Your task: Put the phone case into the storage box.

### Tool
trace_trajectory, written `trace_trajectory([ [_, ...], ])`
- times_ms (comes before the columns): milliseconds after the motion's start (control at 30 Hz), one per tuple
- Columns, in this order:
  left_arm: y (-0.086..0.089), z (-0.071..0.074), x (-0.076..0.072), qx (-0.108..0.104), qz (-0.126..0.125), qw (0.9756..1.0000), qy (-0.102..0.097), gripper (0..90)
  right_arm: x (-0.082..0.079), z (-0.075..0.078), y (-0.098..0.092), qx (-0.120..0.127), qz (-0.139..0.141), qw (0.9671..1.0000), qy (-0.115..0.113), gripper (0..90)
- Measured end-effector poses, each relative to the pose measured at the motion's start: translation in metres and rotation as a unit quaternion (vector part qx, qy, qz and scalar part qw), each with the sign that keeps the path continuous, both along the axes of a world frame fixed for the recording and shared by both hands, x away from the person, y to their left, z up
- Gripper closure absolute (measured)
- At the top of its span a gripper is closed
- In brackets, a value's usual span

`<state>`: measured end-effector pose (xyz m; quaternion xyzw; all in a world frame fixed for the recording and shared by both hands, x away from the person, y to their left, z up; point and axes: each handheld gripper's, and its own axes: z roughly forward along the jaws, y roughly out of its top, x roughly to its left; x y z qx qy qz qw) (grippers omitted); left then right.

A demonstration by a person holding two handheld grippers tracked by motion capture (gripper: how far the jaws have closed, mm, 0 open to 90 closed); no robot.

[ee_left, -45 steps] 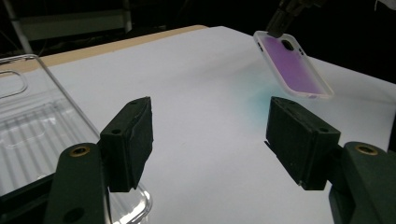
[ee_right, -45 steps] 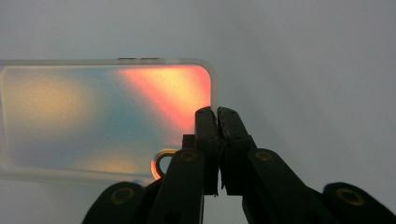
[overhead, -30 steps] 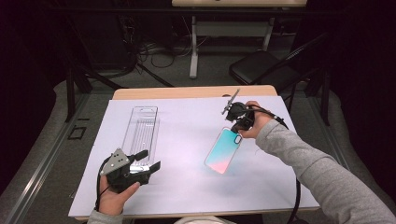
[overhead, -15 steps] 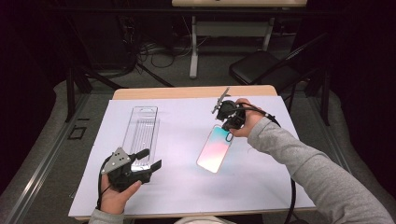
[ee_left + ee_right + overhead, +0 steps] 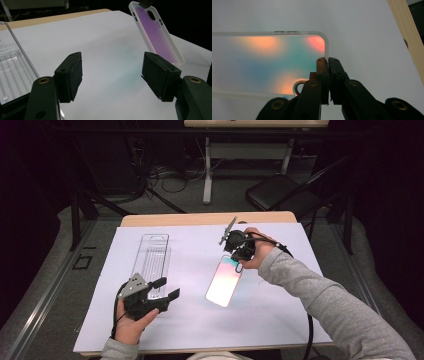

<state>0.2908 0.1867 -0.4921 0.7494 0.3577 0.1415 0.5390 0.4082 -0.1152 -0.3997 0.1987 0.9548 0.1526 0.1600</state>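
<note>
High view: right tongs (image 5: 239, 261) clamped on top edge of phone case (image 5: 224, 281), near camera cutout; case hanging tilted over white sheet (image 5: 280, 320) on tabletop (image 5: 200, 218), lower end close to or just touching sheet, cannot tell which. Left tongs (image 5: 167, 289) parted, nothing between jaws, resting at near left beside clear plastic tray (image 5: 151, 257). Risk, as judged: single-edge pinch on a long thin case, so swing or twist about grip point likely w/ any quick hand move; drop onto sheet if pinch slackens.

Left gripper view: left tongs (image 5: 111, 75) spread wide, bare sheet (image 5: 105, 45) between pads, no contact w/ anything. Phone case (image 5: 157, 37) up right, well apart, leaning, purple inner face toward camera. Tray (image 5: 12, 72) at left, just beside left jaw. Risk: if handover or two-handed hold intended, approach from this angle meets a tilted, free-hanging edge; pads could push case away rather than seat on it. Sideways drift could also knock tray.

Right gripper view: right tongs (image 5: 328, 62) fully closed on case rim at corner; phone case (image 5: 267, 65) stretching left, iridescent back face in view, cutout ring just beside jaw. Bite shallow, close to corner. Risk: soft flexible rim bending or peeling out of pads; small contact area gives little hold vs. rotation. Wooden tabletop edge (image 5: 407, 35) at right, so lost case near that side could slide off.
</note>
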Motion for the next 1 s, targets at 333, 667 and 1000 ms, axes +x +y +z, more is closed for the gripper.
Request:
trace_trajectory([
  [333, -0.017, 0.01, 0.013, -0.002, -0.014, 0.9999, 0.005, 34.2, -0.003, -0.001, 0.005, -0.004, 0.007, 0.9997, -0.022, 87.8],
  [667, -0.038, 0.015, 0.028, -0.001, -0.031, 0.9995, 0.011, 34.9, -0.007, -0.001, 0.008, -0.009, 0.015, 0.999, -0.042, 87.9],
  [1000, -0.06, 0.01, 0.038, 0.0, -0.042, 0.9989, 0.022, 35.9, -0.012, -0.006, 0.013, -0.013, 0.024, 0.9982, -0.053, 87.9],
])
